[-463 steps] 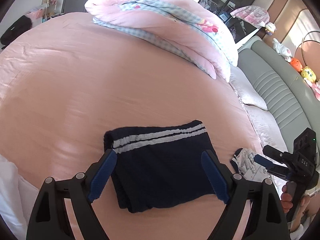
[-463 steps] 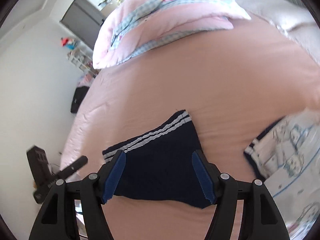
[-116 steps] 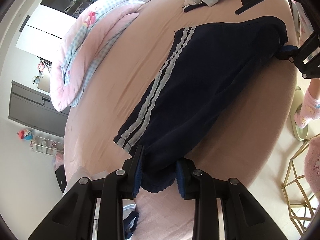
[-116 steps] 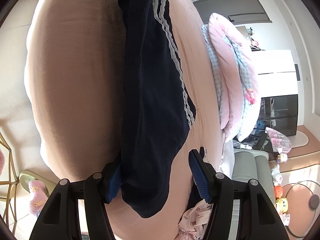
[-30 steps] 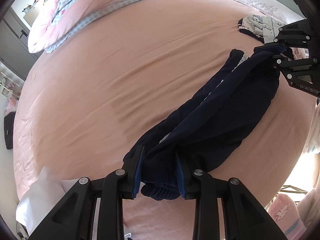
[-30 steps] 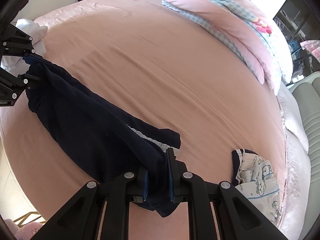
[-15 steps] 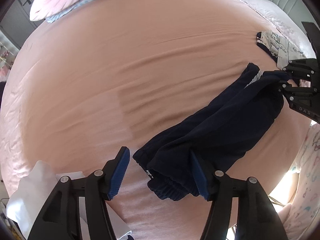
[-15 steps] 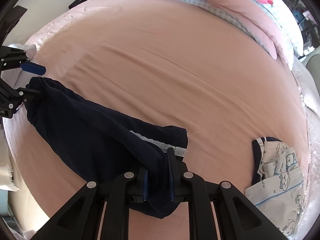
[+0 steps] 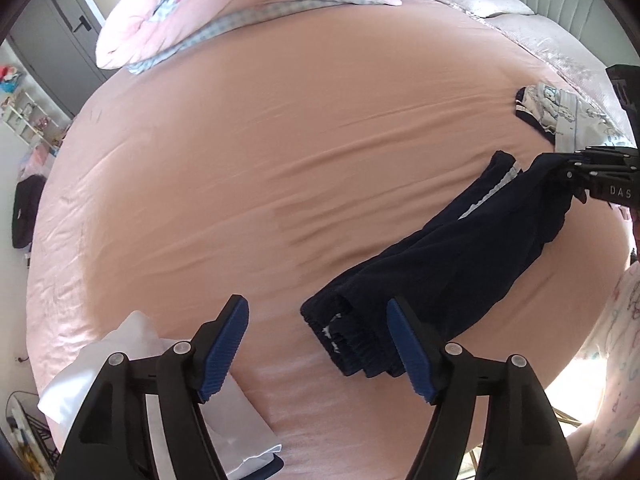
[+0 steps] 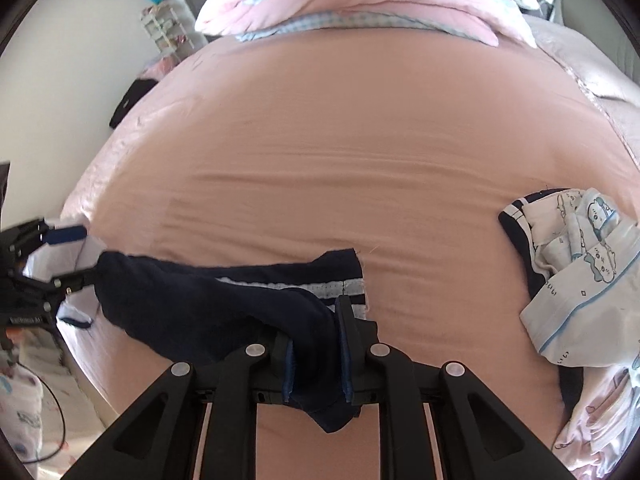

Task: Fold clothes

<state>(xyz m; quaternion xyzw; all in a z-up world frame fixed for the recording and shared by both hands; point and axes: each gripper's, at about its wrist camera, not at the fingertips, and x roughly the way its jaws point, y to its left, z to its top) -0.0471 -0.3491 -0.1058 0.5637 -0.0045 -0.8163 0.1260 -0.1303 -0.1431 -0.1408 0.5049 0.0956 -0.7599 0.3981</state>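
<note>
Navy shorts (image 9: 460,256) with white stripes lie stretched in a long band across the pink bed (image 9: 280,140). My left gripper (image 9: 316,308) hovers over their bunched waistband end with its jaws opening; the pads touch no cloth. At the other end, my right gripper (image 10: 316,320) is shut on the shorts (image 10: 200,292), with cloth pinched between its blue pads though its jaws are starting to open. The left wrist view shows the right gripper (image 9: 560,168) at the right edge. The right wrist view shows the left gripper (image 10: 76,254) at the left edge.
A white folded garment (image 9: 132,344) lies under my left gripper's left finger at the bed's edge. A pale printed pile of clothes (image 10: 580,256) sits on the right. A pink and checked quilt (image 9: 240,8) is heaped at the far side.
My left gripper has opened wide and let go of the shorts' waistband end, which now rests on the bed, and it has lifted. My right gripper has rolled and still pinches its end.
</note>
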